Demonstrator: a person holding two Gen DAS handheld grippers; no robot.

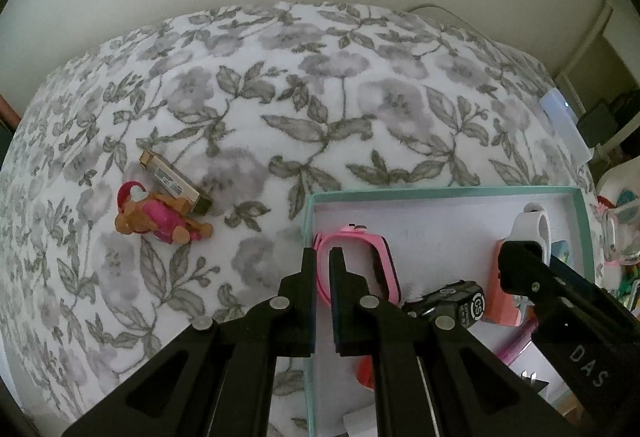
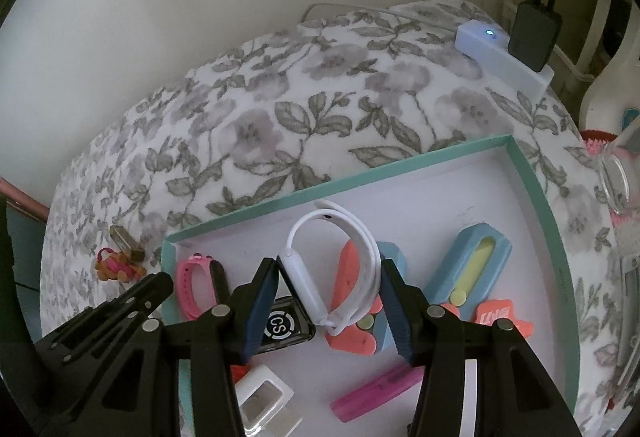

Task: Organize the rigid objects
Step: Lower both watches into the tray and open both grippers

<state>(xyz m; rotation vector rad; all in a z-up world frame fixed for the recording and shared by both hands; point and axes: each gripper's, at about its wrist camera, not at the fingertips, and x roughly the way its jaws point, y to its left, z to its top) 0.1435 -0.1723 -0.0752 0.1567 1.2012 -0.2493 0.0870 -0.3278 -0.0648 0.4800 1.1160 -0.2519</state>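
Observation:
A shallow teal box (image 2: pixel 532 181) lies on a floral blanket and holds several small items. My right gripper (image 2: pixel 330 269) is shut on a white wristband (image 2: pixel 360 241), held over the box above a coral and blue block (image 2: pixel 352 301). My left gripper (image 1: pixel 320 257) is shut and empty, its jaws nearly together astride the box's left wall (image 1: pixel 310 221), next to a pink watch (image 1: pixel 360 261). A pink and brown toy dog (image 1: pixel 160 217) and a gold rectangular case (image 1: pixel 174 183) lie on the blanket left of the box; both show small in the right wrist view (image 2: pixel 120 265).
In the box are also a black battery (image 2: pixel 282 325), a blue and yellow block (image 2: pixel 476 261), a coral star piece (image 2: pixel 500 317), a magenta bar (image 2: pixel 376 393) and a white frame (image 2: pixel 264 393). A white power strip (image 2: pixel 500 53) with a black plug lies at the blanket's far right. A clear jar (image 2: pixel 620 177) stands right.

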